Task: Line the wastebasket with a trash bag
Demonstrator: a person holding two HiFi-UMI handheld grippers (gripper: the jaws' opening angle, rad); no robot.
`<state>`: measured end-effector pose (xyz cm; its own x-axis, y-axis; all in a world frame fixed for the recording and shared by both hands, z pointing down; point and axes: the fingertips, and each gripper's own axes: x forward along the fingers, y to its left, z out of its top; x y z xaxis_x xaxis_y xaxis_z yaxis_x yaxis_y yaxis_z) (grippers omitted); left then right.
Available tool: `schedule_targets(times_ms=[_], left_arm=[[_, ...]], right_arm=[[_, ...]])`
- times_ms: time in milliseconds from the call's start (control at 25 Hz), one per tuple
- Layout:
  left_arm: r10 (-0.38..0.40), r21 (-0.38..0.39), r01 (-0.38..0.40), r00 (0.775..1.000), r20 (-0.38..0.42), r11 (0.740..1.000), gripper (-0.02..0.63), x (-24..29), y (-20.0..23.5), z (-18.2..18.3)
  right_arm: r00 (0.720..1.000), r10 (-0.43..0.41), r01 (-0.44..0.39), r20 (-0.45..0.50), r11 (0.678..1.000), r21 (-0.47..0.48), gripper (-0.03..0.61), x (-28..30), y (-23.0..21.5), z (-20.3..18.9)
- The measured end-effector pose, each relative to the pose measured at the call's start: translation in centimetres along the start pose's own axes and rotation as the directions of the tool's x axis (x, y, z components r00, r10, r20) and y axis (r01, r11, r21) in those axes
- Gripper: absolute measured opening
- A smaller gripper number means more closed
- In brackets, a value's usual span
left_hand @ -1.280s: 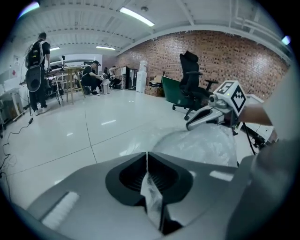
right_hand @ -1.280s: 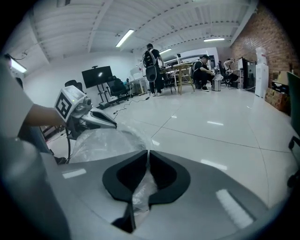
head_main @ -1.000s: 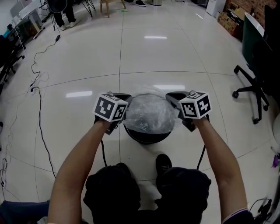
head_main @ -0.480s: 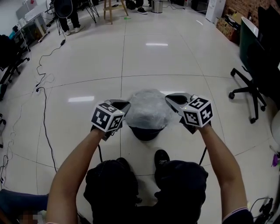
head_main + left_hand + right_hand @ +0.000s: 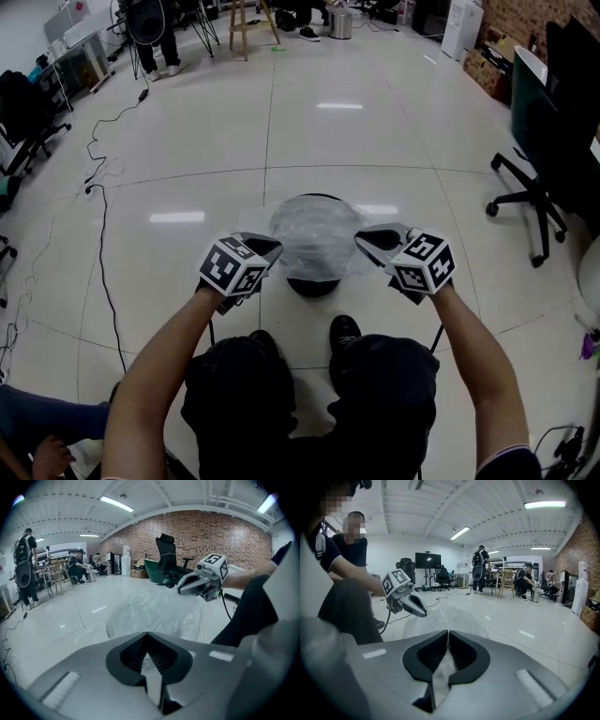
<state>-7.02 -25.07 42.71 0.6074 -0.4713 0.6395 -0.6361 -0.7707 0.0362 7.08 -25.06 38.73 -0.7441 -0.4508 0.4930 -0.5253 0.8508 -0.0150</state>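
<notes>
My left gripper (image 5: 266, 247) and right gripper (image 5: 371, 240) both have their fingers closed tight on the clear trash bag (image 5: 315, 232), which is stretched above the black wastebasket (image 5: 313, 285) on the floor (image 5: 187, 141).

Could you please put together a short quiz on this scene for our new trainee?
1. True or false: the left gripper is open and holds nothing.
2. What is spread between the left gripper and the right gripper? A) a clear trash bag B) a folded towel C) a power cable
3. What stands on the floor directly under the spread item?

Key:
1. False. Its jaws are shut on the film of the trash bag.
2. A. Each gripper pinches one side of the trash bag.
3. The black wastebasket.
</notes>
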Motion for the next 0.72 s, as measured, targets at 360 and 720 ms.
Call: schedule_targets(times_ms=[360,720], left_arm=[[-0.067,-0.003,0.067,0.996,-0.063,0.998,0.012,0.2,-2.0,-3.4],[-0.125,-0.016,0.124,0.982,-0.145,0.992,0.012,1.6,-3.0,-7.0]], right_arm=[[0.997,0.035,-0.038,-0.069,0.998,-0.043,0.014,0.6,1.9,-2.4],[0.982,0.101,-0.106,-0.158,0.994,-0.024,0.046,2.0,3.5,-5.9]])
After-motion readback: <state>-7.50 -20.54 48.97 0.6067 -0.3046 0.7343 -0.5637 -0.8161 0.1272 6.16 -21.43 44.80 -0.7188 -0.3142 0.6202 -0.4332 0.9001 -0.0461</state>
